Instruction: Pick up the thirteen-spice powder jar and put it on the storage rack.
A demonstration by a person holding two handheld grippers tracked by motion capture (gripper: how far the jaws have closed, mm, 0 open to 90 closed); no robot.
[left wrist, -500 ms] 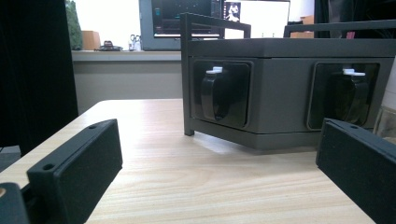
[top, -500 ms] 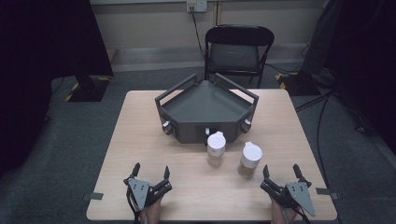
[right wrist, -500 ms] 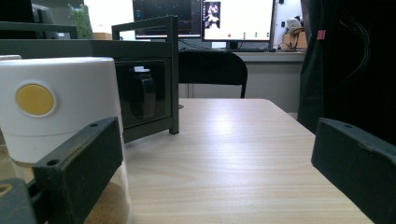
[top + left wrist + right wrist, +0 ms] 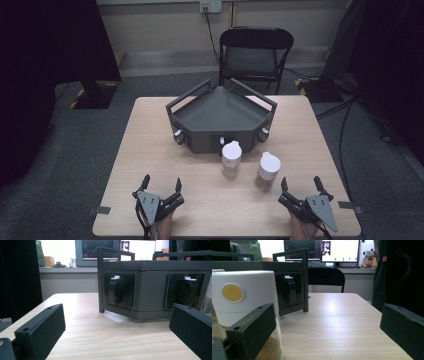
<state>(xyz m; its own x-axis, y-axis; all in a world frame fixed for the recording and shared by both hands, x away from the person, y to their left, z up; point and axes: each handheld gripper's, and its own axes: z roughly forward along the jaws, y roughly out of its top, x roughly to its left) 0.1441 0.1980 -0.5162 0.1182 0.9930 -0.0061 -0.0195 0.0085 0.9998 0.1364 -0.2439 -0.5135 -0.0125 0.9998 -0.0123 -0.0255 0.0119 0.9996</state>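
In the high view, the left gripper (image 4: pixel 161 189) and right gripper (image 4: pixel 300 186) rest at the near edge of the table (image 4: pixel 150 150), jaws spread wide and holding nothing, probably poised before any reach. Two white-capped jars (image 4: pixel 231 159) (image 4: pixel 267 171) stand just in front of the dark tray rack (image 4: pixel 220 117), the right-hand one nearest the right gripper. In the left gripper view, the open jaws frame bare tabletop and the rack's front (image 4: pixel 150 295), well apart. In the right gripper view, a jar (image 4: pixel 247 302) looms beside the left jaw, seemingly untouched, placed for an easy grasp.
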